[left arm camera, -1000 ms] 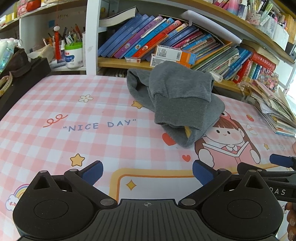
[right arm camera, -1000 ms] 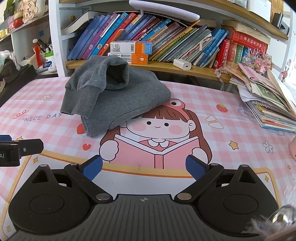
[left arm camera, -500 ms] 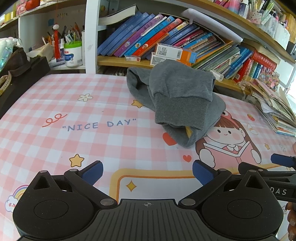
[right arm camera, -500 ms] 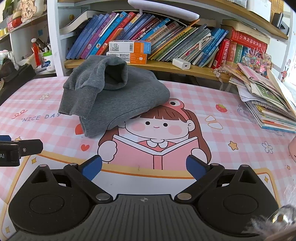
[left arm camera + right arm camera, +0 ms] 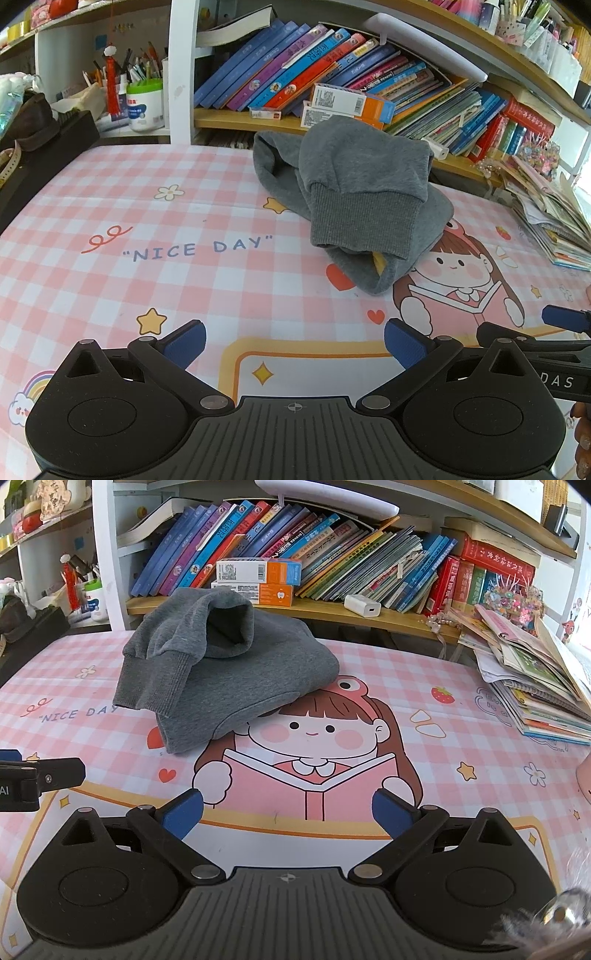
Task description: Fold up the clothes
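Observation:
A grey sweatshirt [image 5: 354,192] lies bunched on the pink checked table mat [image 5: 147,258], its ribbed hem draped toward the front; the right wrist view shows the grey sweatshirt [image 5: 236,672] at the upper left with a rolled opening on top. My left gripper [image 5: 294,341] is open, low over the mat, well short of the garment. My right gripper [image 5: 288,812] is open too, over the printed girl, with nothing between its fingers. Each gripper's tip shows at the edge of the other's view.
A bookshelf [image 5: 295,605] packed with leaning books runs along the back edge. A stack of magazines [image 5: 535,686] sits at the right. A pen cup and jar [image 5: 144,107] stand back left beside a dark bag [image 5: 33,133].
Both grippers have edged slightly forward toward the sweatshirt; the garment itself has not moved.

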